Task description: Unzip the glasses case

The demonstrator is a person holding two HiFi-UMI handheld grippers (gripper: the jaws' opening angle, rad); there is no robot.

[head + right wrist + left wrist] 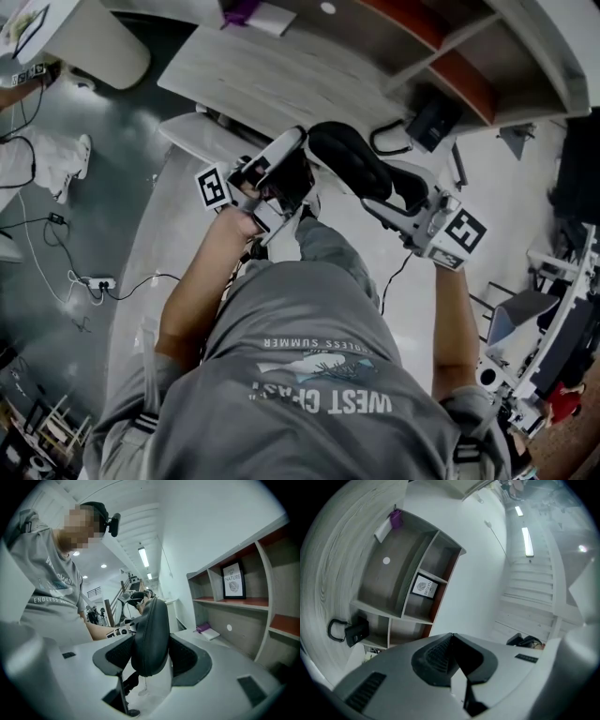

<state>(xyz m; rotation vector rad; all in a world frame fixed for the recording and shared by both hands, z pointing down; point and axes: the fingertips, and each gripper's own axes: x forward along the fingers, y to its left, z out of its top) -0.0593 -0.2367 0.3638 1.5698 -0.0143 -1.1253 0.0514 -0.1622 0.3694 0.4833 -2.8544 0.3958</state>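
The black glasses case [349, 157] is held up in the air in front of the person, over the desk's near edge. My right gripper [398, 192] is shut on it. In the right gripper view the case [151, 634] stands on edge, squeezed between the two ribbed pads of that gripper [151, 660]. My left gripper [302, 173] hovers just left of the case's near end. In its own view the left gripper [452, 641] has its pads pressed together with nothing visible between them, and it points up at the shelves. The zipper does not show.
A wood-grain desk [281, 75] lies ahead with a shelf unit [441, 37] behind it. On the desk are a purple object with a white card [246, 11] and a black adapter with a cord [431, 117]. Cables and a power strip [94, 281] lie on the floor at the left.
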